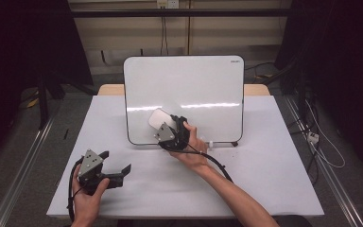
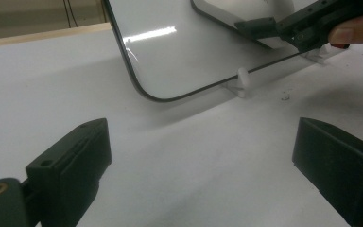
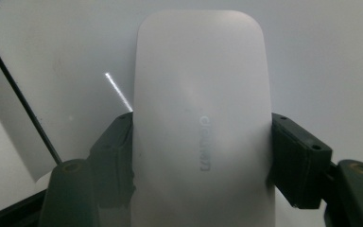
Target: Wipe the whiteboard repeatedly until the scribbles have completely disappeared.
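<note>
your left gripper (image 1: 105, 169) sits low in the frame's lower left, jaws spread and holding nothing, while at frame centre your right gripper (image 1: 172, 131) pinches the one white eraser (image 3: 202, 118) by its long sides, flat against the lower left of the single whiteboard (image 1: 194, 85). you look to be mid-wipe, though no marks show on the board. next, keep it pressed and sweep across; two grippers in all.
</note>
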The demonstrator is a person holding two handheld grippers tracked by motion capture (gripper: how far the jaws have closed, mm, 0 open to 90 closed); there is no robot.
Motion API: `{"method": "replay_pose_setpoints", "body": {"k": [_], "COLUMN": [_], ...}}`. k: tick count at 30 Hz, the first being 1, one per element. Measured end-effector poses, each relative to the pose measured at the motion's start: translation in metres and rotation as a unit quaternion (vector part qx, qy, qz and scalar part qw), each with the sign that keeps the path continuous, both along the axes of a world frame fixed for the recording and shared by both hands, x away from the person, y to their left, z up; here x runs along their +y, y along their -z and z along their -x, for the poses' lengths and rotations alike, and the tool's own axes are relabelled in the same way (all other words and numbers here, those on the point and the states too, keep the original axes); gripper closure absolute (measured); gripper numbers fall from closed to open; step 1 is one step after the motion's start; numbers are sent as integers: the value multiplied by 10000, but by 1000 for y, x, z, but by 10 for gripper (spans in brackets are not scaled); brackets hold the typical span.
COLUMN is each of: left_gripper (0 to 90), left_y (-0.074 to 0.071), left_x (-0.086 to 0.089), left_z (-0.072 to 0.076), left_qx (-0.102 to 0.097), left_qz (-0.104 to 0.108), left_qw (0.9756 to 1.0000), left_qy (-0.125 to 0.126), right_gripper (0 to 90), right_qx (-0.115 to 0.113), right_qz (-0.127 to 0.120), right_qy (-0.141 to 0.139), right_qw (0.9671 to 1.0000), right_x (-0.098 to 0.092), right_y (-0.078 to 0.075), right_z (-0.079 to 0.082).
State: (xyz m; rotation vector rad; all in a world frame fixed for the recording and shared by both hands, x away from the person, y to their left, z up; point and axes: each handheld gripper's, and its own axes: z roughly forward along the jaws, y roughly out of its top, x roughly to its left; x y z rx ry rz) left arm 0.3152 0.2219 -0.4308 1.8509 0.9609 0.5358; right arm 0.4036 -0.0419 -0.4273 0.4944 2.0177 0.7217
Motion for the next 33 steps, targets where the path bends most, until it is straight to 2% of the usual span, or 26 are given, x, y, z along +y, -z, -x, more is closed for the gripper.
{"method": "replay_pose_setpoints", "body": {"k": [4,6,8,12,14,16,21,26,29,30,33], "left_gripper": [52,52,52,52,52,52,52,52,52,52,52], "left_y": [1,1,1,0,0,1,3,4,3,2,2], "left_x": [1,2,2,2,2,2,2,3,1,2,2], "left_z": [-1,-1,0,0,0,-1,-1,-3,-2,-1,-1], "left_qx": [23,18,8,0,6,21,76,106,63,56,44], "left_qz": [29,33,38,61,12,65,51,88,76,17,27], "left_qw": [10000,10000,10000,10000,10000,10000,9999,9999,9999,10000,10000], "left_qy": [-25,-41,-38,-53,-37,-59,-51,-88,-72,-49,-53], "right_gripper": [316,317,317,316,317,317,317,317,317,317,316], "right_qx": [67,82,79,140,216,308,674,683,706,708,691], "right_qz": [80,22,-116,-551,-651,-787,-1305,-1557,-1615,-1612,-1617], "right_qy": [-5,75,195,414,383,352,327,224,200,177,137], "right_qw": [9999,9999,9997,9975,9969,9958,9886,9852,9841,9842,9843], "right_x": [-5,-10,-17,-31,-33,-35,-45,-52,-53,-54,-55], "right_y": [0,-3,-7,-16,-18,-20,-27,-35,-37,-37,-39], "right_z": [1,-1,-4,-12,-13,-14,-17,-15,-12,-12,-9]}}
